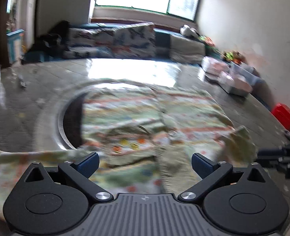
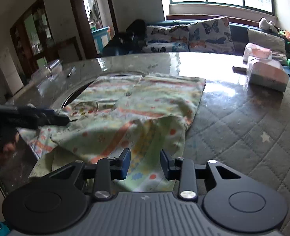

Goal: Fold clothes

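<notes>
A light green shirt point(image 1: 137, 118) point(image 2: 137, 102) with orange stripes and small coloured prints lies spread on the table, its near part bunched into a raised fold. In the blurred left wrist view my left gripper point(image 1: 145, 165) is wide open just above the shirt's near edge, with nothing between its blue pads. My right gripper point(image 2: 145, 164) is partly open, and the raised fold of the shirt lies between and below its pads. The right wrist view also shows the left gripper point(image 2: 52, 118) at the shirt's left edge, held by a hand point(image 2: 7, 145).
A quilted grey cover point(image 2: 243, 127) lies on the table, and a round metal-rimmed opening point(image 1: 70, 122) sits under the shirt's left side. Tissue packs point(image 2: 267, 74) stand at the right. A red box point(image 1: 284, 116) is at the far right. Butterfly cushions point(image 2: 190, 37) line the bench behind.
</notes>
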Demonstrator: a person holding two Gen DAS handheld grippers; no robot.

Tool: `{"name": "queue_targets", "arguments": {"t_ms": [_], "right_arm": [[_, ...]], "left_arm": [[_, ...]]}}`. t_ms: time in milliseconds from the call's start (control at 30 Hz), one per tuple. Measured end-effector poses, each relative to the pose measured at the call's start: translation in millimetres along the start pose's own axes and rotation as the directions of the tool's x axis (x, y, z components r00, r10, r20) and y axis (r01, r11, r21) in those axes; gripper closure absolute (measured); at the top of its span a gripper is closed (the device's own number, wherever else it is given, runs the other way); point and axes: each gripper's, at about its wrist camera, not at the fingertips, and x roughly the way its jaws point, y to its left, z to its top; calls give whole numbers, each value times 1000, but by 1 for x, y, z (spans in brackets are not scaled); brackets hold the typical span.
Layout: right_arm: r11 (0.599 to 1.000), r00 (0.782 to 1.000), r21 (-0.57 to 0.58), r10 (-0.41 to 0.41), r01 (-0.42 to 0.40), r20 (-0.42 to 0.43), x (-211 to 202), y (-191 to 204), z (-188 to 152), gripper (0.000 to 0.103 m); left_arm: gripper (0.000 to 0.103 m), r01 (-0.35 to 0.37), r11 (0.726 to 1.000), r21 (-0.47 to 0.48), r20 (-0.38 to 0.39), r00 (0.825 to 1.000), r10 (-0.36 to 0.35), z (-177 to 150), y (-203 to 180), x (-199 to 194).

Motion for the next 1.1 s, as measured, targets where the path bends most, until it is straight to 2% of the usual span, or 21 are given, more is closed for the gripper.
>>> {"name": "queue_targets", "arguments": {"t_ms": [100,267,333,367,400,433,500,700,967,1100], "right_arm": [[1000,1000,4,-1,1,6,1,-1,-1,68],[1000,1000,16,0,0,9,6,-2,-3,67],[1000,1000,27,5,-5,12,7,-2,-4,67],[999,1000,31,7,-8,14,8,-2,-4,67],[999,1000,32,9,-9,16,8,-2,-5,67],[999,1000,32,10,-11,20,8,-2,-5,67],[999,1000,34,12,-13,26,7,-1,-5,67],[1000,999,18,0,-1,42,4,-3,-2,66],[1000,997,1,1,-1,75,13,-7,13,66],[1000,997,-20,5,-3,78,25,-4,20,66]], "left_arm": [[27,35,999,-4,-29,999,-35,-3,-5,7],[45,85,996,-16,-68,994,-86,-8,-12,16],[64,104,994,-18,-74,992,-105,-9,-14,16],[67,114,993,-18,-75,991,-115,-9,-14,16],[74,123,992,-19,-75,989,-124,-9,-15,16],[85,132,991,-19,-76,988,-133,-9,-16,15],[94,134,991,-21,-65,989,-135,-7,-16,11],[97,113,993,-30,-12,994,-113,1,-12,-8],[97,86,995,-43,58,995,-83,12,-7,-33],[97,78,996,-43,15,997,-77,10,-3,-25]]}}
